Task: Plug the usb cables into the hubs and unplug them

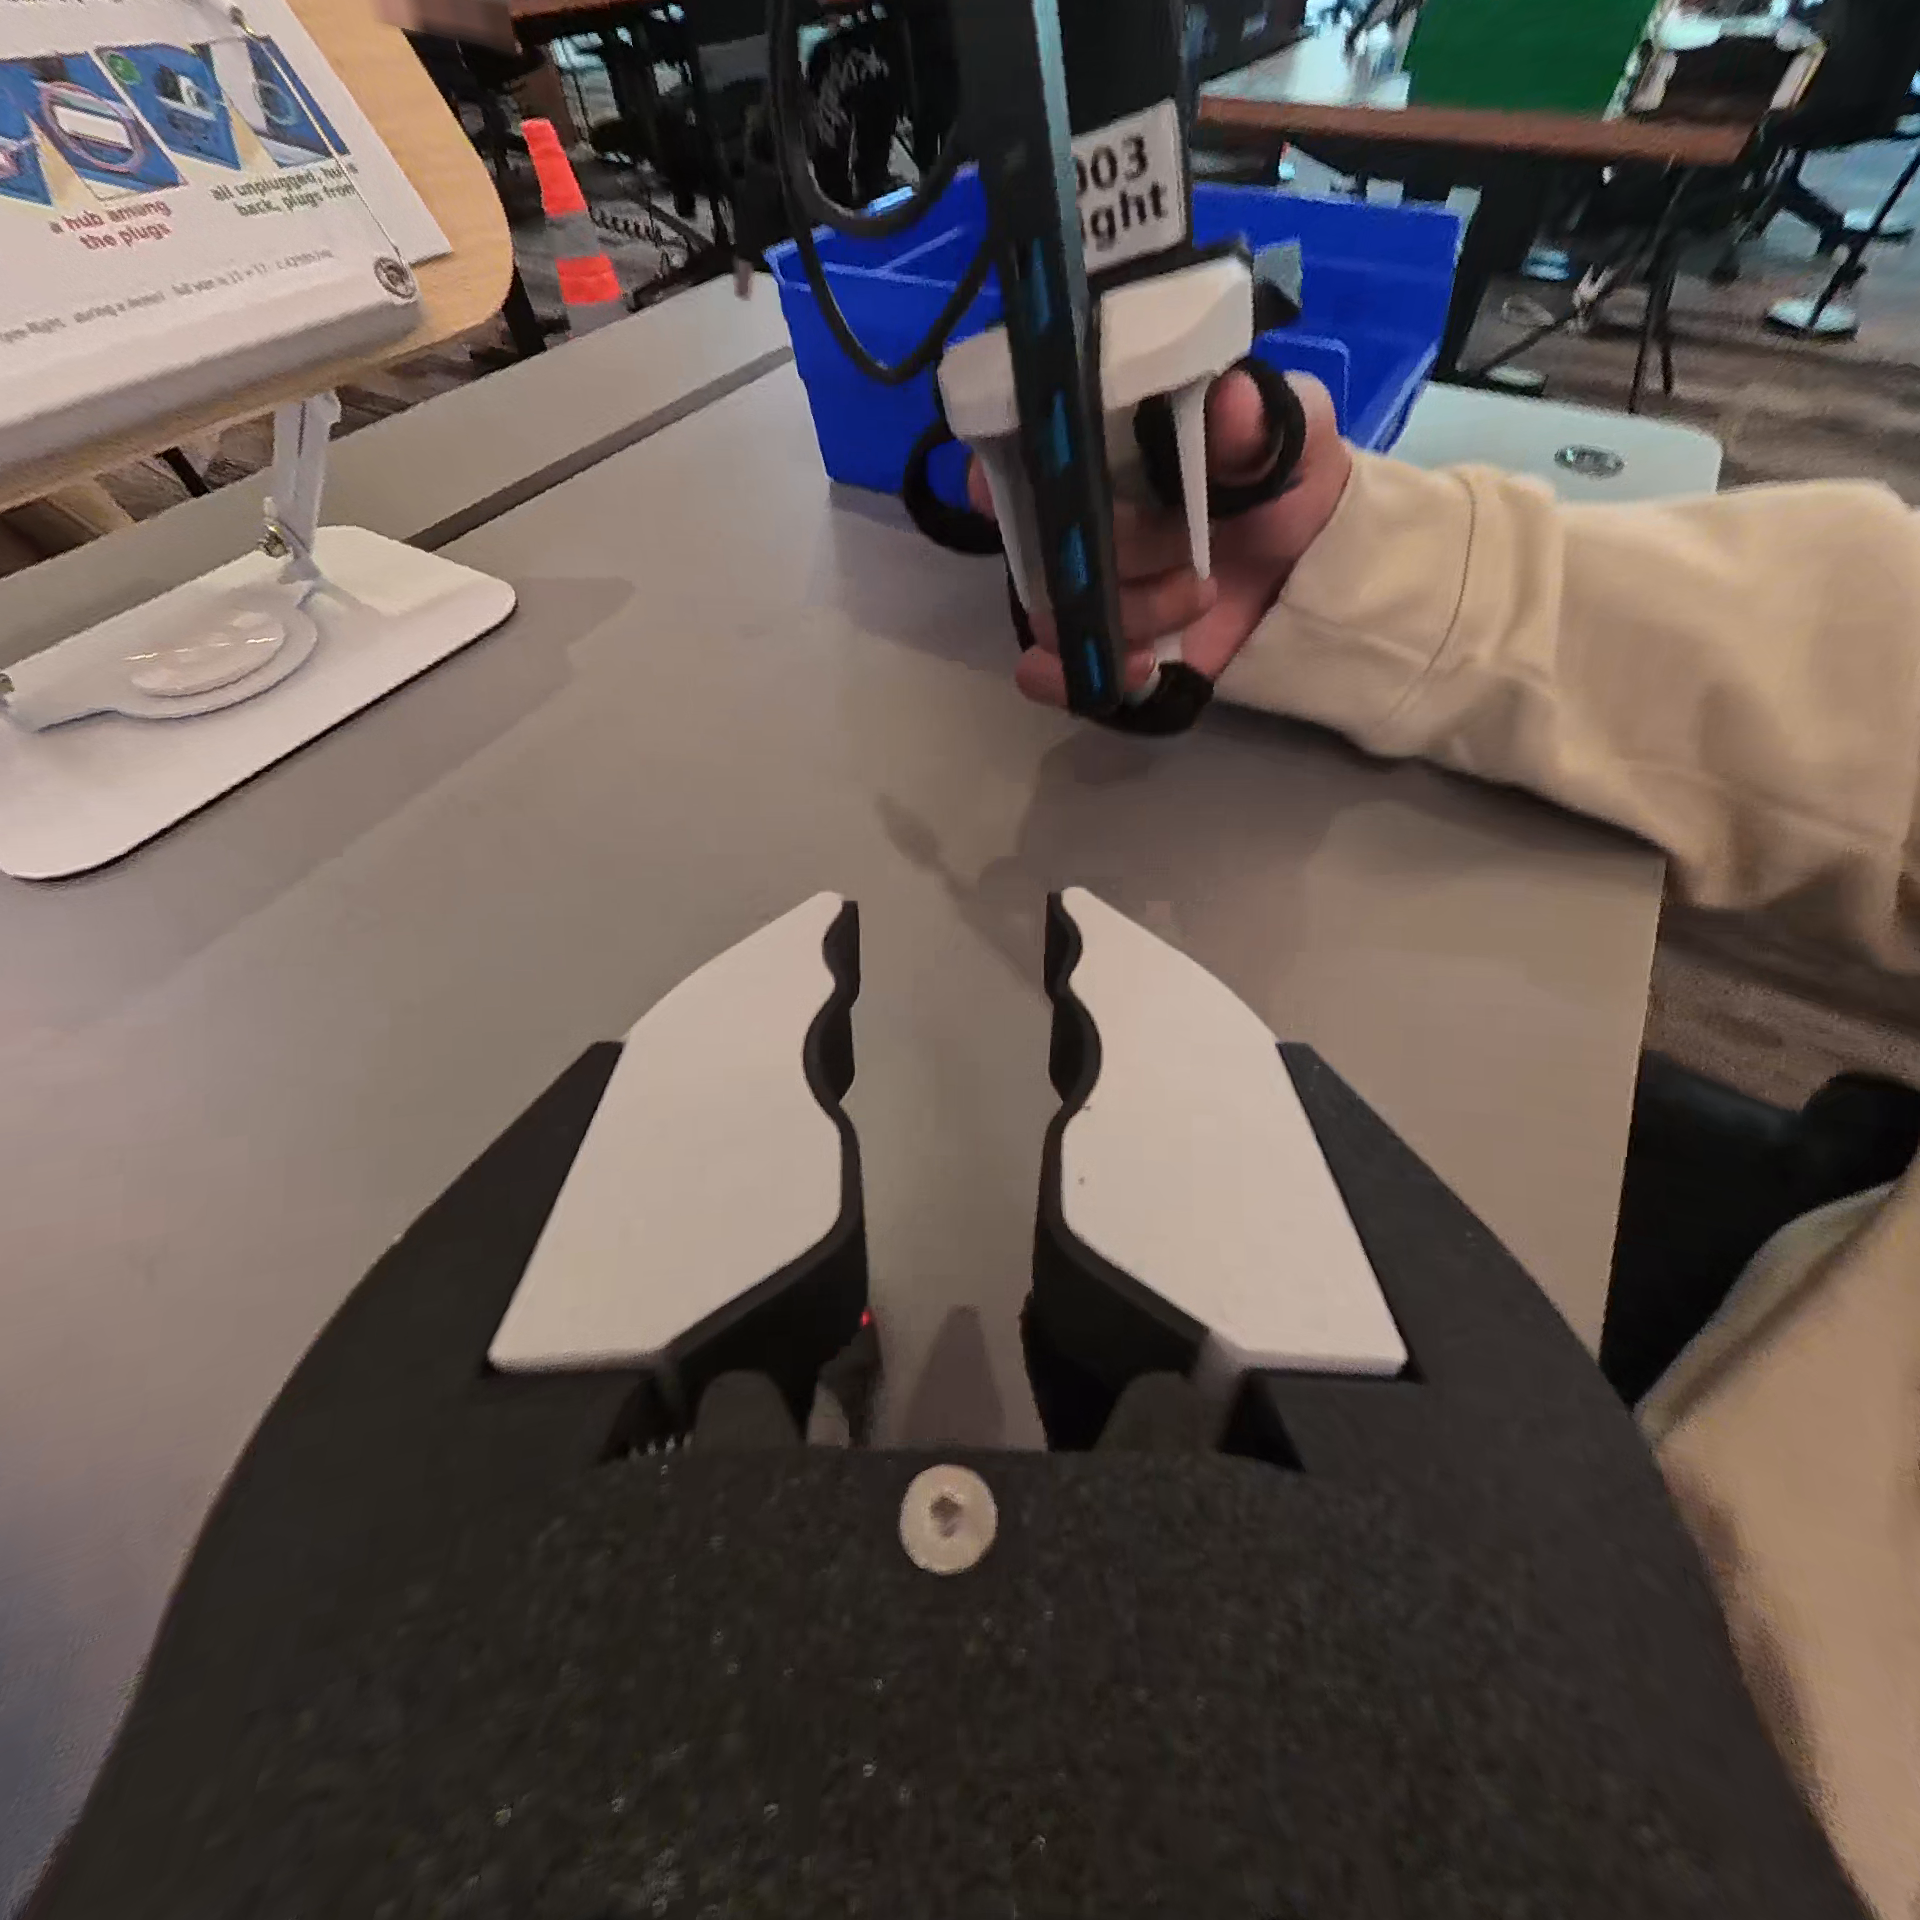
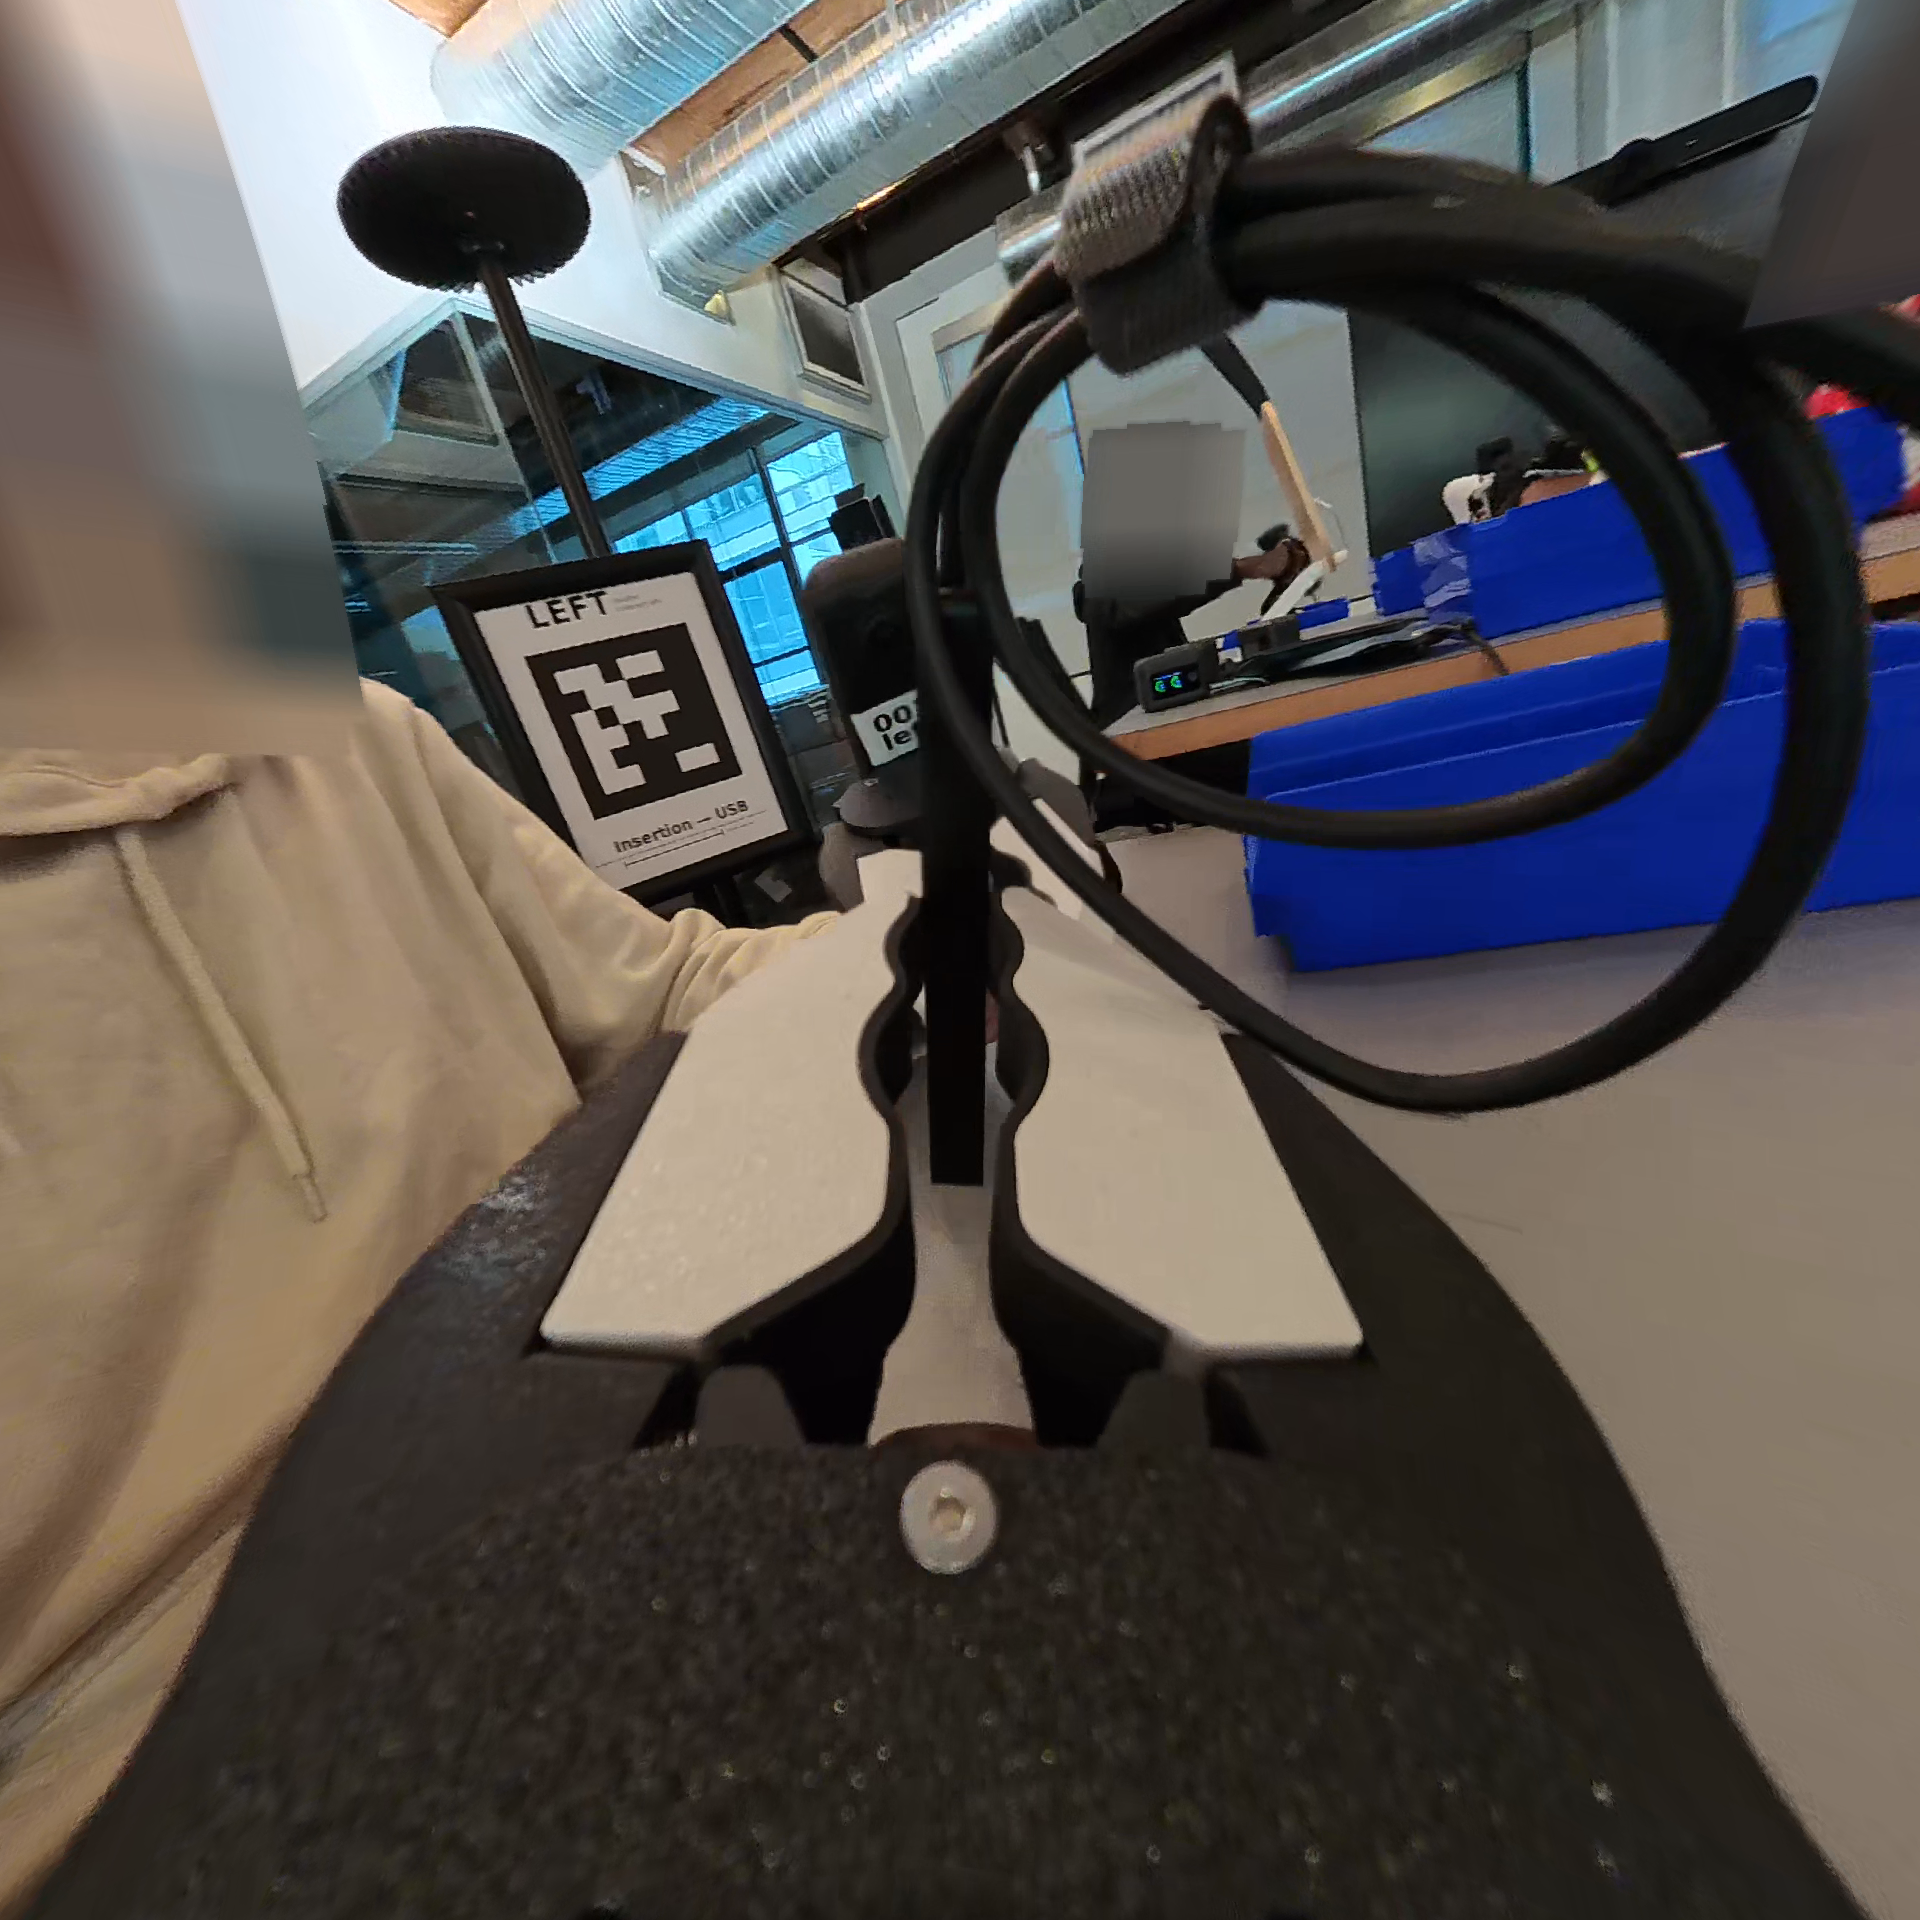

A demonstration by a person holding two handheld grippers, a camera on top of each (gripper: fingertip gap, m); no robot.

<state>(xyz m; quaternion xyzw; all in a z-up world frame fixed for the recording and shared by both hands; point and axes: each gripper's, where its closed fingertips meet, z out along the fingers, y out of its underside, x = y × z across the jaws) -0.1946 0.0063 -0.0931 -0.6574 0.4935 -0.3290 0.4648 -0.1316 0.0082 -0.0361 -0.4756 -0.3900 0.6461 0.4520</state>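
- The left gripper (image 1: pixel 951 935) has flat white fingers (image 1: pixel 717 1122) edged with wavy black rubber pads, set in a grainy black body; its jaws stand apart over the smooth grey table (image 1: pixel 520 831) with nothing between them.
- The right gripper (image 2: pixel 956 914) is built the same way, and its jaws are clamped on a slim black hub (image 2: pixel 956 997), a straight, matte, bar-shaped piece.
- In the right wrist view the hub's long axis runs from 6 o'clock up to 12 o'clock along the fingers, its squared lower end sitting in the gap near the finger bases.
- A round black rubbery cable (image 2: pixel 1455 520) leaves the hub and coils in several loops at 1 o'clock, bundled by a grey fabric strap (image 2: pixel 1143 260).
- In the left wrist view the right gripper (image 1: pixel 1101 582) sits at 12 o'clock, held by a hand (image 1: pixel 1226 540) in a cream fleece sleeve, fingers pointing down; the hub (image 1: pixel 1070 447) shows as a long black strip with blue slots, standing nearly upright, slightly tilted.
- A blue plastic bin (image 1: pixel 1351 301) stands behind it, and a white metal stand (image 1: pixel 239 665) holding an instruction sheet sits at 10 o'clock.
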